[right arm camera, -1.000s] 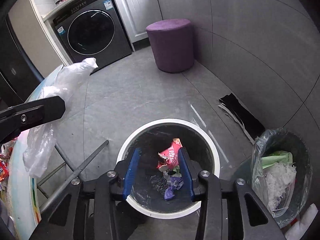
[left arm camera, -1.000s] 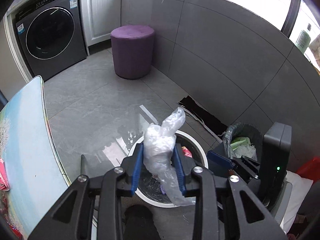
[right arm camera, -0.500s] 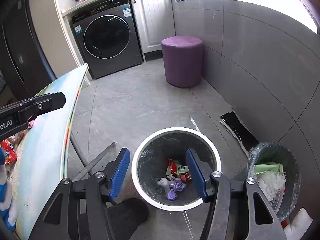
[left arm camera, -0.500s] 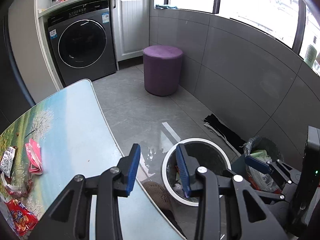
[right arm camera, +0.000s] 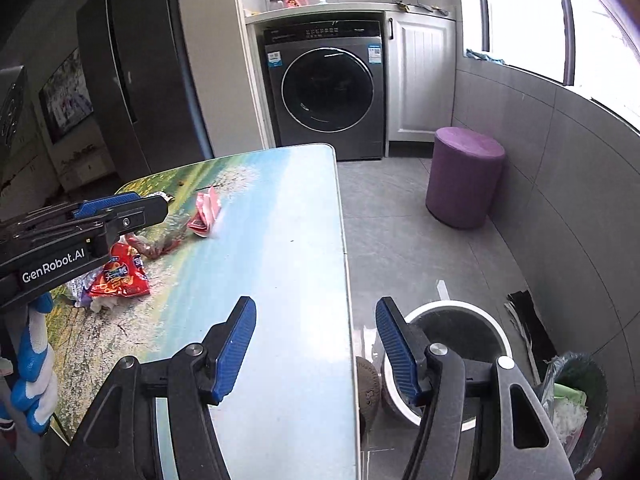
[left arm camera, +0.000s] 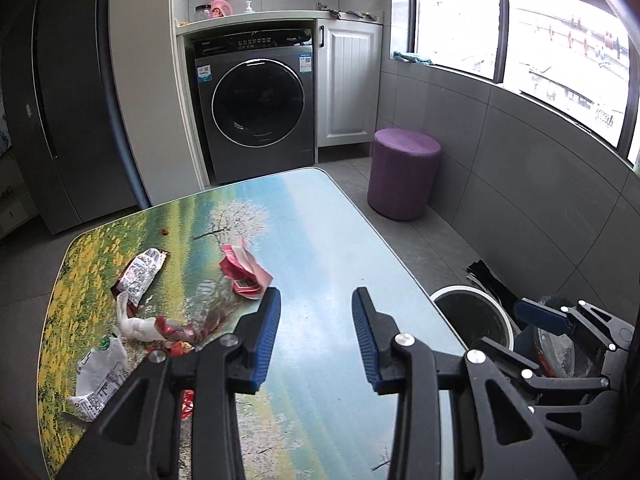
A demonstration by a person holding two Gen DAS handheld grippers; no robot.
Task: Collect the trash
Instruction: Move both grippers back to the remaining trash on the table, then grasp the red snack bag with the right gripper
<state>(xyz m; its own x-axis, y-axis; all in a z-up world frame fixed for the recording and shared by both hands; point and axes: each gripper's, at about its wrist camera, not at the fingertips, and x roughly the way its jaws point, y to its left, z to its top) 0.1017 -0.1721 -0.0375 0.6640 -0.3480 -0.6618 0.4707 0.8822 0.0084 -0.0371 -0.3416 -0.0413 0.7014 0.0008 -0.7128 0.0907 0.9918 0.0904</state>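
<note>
My left gripper (left arm camera: 316, 316) is open and empty above the landscape-print table (left arm camera: 320, 240). Wrappers lie on the table's left part: a pink-red packet (left arm camera: 244, 268), a brown and white wrapper (left arm camera: 140, 272), a white pouch (left arm camera: 100, 376) and red scraps (left arm camera: 176, 332). My right gripper (right arm camera: 316, 336) is open and empty over the table's right edge (right arm camera: 344, 280). The white-rimmed trash bin (right arm camera: 460, 344) stands on the floor right of the table; it also shows in the left wrist view (left arm camera: 472, 320). The left gripper (right arm camera: 120, 206) shows at the left of the right wrist view.
A second bin with a plastic liner (right arm camera: 572, 396) stands at the far right. A purple stool (right arm camera: 464, 176) sits by the grey wall. A washing machine (right arm camera: 328, 92) and white cabinet (right arm camera: 420, 80) stand at the back. A dark fridge (left arm camera: 60, 100) is at the left.
The left gripper let go of the clear plastic bag over the bin and opened. Both grippers swung up and left from the bin toward the table.
</note>
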